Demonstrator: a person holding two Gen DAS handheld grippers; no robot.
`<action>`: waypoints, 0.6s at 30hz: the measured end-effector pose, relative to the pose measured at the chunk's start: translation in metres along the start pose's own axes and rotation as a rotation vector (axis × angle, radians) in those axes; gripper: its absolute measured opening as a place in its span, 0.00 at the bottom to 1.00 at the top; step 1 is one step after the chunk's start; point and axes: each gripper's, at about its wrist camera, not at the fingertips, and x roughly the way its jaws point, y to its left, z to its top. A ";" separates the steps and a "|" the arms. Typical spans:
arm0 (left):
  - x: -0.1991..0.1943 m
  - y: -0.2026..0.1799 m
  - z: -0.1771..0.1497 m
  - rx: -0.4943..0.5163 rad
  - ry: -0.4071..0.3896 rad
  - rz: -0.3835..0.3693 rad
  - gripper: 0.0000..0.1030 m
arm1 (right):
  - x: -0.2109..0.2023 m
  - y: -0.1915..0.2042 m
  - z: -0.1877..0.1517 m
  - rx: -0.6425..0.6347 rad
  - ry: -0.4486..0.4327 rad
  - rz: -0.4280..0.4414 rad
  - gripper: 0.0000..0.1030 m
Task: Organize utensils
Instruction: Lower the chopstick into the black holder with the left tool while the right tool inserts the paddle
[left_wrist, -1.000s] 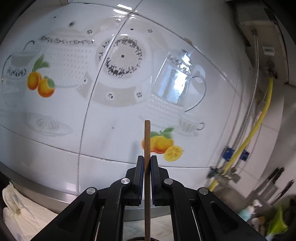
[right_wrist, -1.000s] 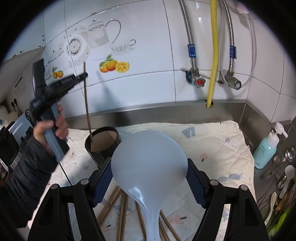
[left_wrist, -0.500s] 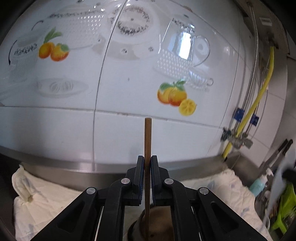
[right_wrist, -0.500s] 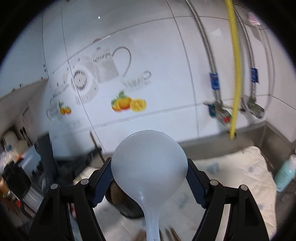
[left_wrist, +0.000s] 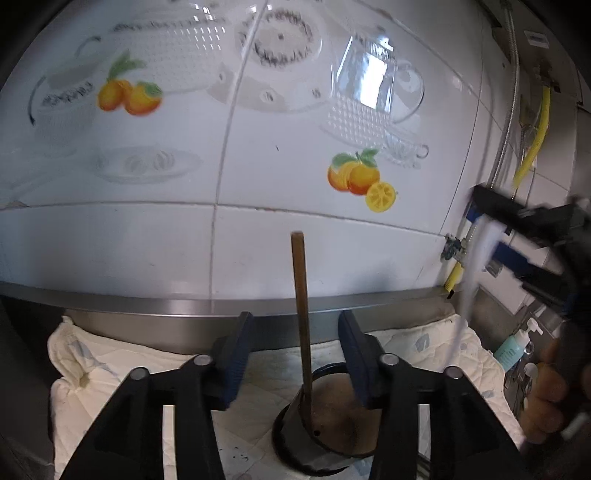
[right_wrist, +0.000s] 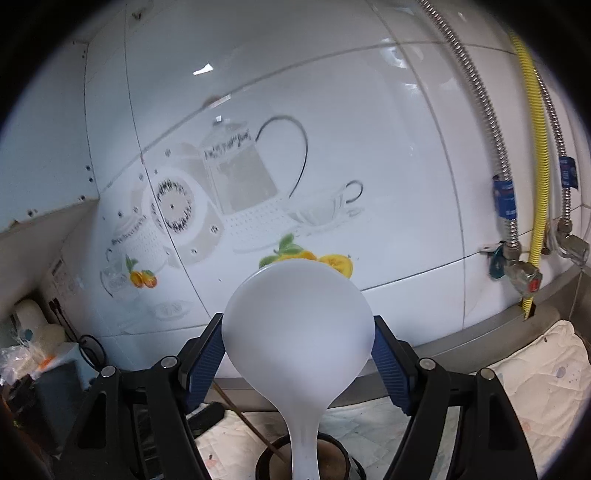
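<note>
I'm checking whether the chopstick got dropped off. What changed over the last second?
The left hand-held gripper has just opened and let go of the chopstick, which now stands in the dark holder, clear of both pads. The right hand-held gripper swung over toward the holder. Unchanged: it grips the white spoon by its bowl.

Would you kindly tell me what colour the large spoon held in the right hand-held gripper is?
The spoon is a translucent milky white, clearest in the right wrist view.
</note>
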 end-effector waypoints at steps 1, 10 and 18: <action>-0.005 0.001 0.000 0.005 -0.001 0.000 0.50 | 0.006 -0.001 -0.004 -0.002 0.010 -0.002 0.81; -0.042 0.014 0.004 0.008 0.035 0.054 0.55 | 0.033 -0.009 -0.033 -0.037 0.159 -0.041 0.81; -0.074 0.021 0.001 0.003 0.069 0.100 0.60 | 0.036 -0.008 -0.045 -0.102 0.254 -0.042 0.81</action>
